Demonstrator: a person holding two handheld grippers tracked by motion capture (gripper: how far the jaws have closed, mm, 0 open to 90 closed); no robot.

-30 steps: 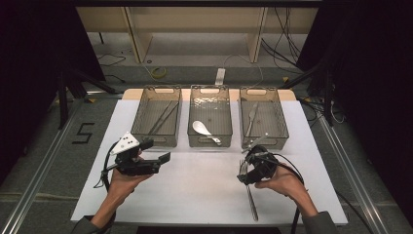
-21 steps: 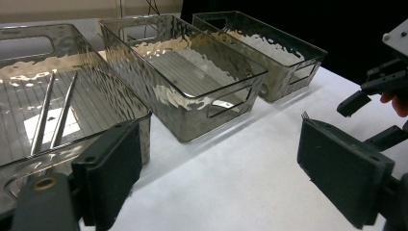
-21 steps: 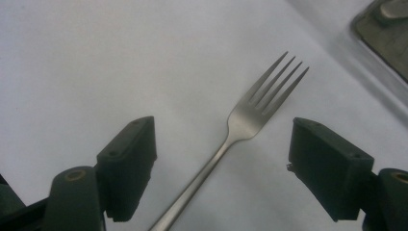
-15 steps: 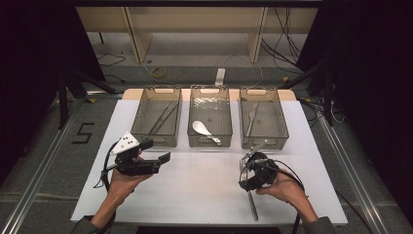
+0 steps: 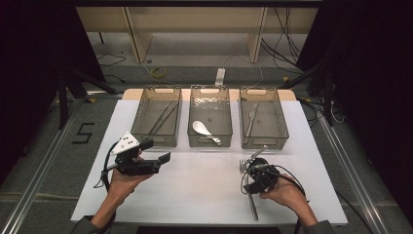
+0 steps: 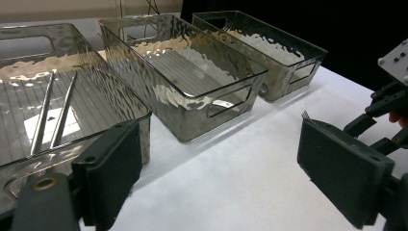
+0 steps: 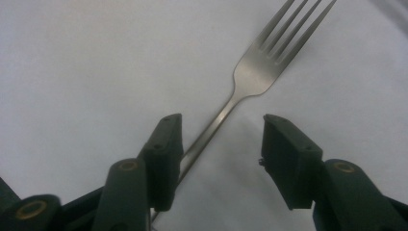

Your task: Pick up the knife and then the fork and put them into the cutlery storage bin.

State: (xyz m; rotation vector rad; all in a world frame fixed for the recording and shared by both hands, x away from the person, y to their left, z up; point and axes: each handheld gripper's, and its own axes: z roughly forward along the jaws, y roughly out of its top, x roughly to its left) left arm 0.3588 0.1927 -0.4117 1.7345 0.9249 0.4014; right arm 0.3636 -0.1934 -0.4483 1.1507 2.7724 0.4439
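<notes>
From above, three clear plastic bins (image 5: 210, 117) hold sorted cutlery, while a silver metal fork (image 5: 253, 204) lies on the white surface (image 5: 195, 190) beneath the right gripper (image 5: 247, 171). Along the left gripper (image 6: 216, 178), its jaws stand wide and empty near the bins. Along the right gripper, the jaws have just been closing around the fork's handle, one pad near it, not yet pinching; lifting and binning remain.

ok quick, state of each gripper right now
left gripper: open, nothing between its jaws.
right gripper: open, jaws just been closing around the fork handle, pads not yet pressing.
</notes>
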